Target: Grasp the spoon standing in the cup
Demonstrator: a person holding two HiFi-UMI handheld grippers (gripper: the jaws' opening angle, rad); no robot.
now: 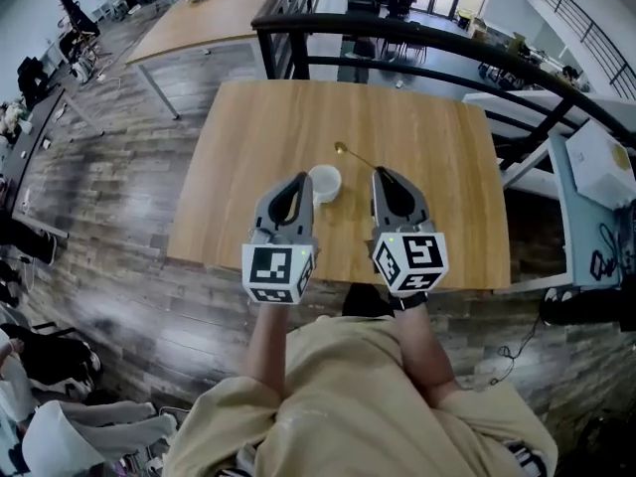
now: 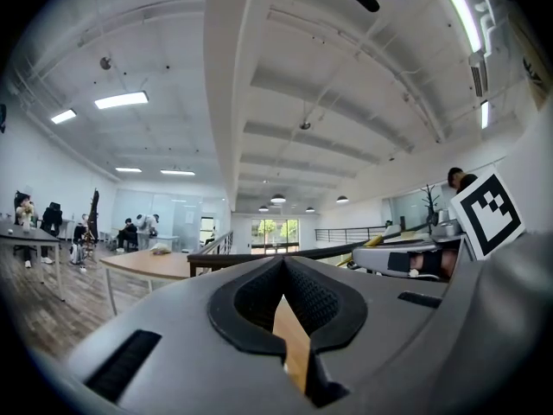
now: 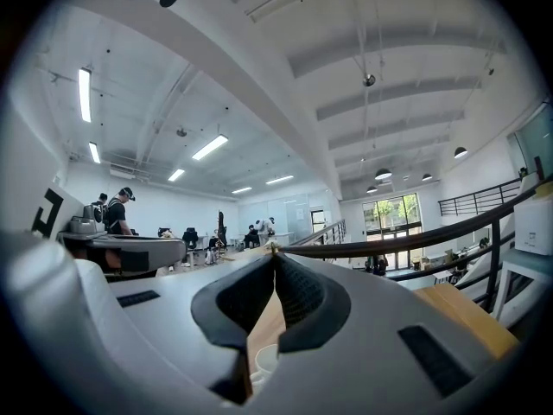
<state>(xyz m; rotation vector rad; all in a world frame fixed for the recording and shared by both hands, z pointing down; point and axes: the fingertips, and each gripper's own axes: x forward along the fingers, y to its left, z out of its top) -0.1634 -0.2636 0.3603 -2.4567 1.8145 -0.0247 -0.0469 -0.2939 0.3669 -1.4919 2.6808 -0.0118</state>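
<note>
A: Where's the slim gold metal spoon (image 1: 356,157)?
B: Not in the round white cup (image 1: 324,183). It slants beyond the cup, bowl far-left, handle end at R gripper (image 1: 380,172) tips, which look shut on it.
A: L gripper (image 1: 301,178)?
B: Jaws together, empty, just left of cup. Pinch hard to confirm; only a gold speck shows.

The table (image 1: 437,137) shows open wood across its far half and down both sides. Near the front middle, the cup (image 1: 324,183) fills the narrow gap between the left gripper (image 1: 301,178) and the right gripper (image 1: 380,172). The spoon (image 1: 356,156) slants just beyond the cup, pinched in the right gripper's tips. A black railing (image 1: 397,30) runs behind the far edge.
</note>
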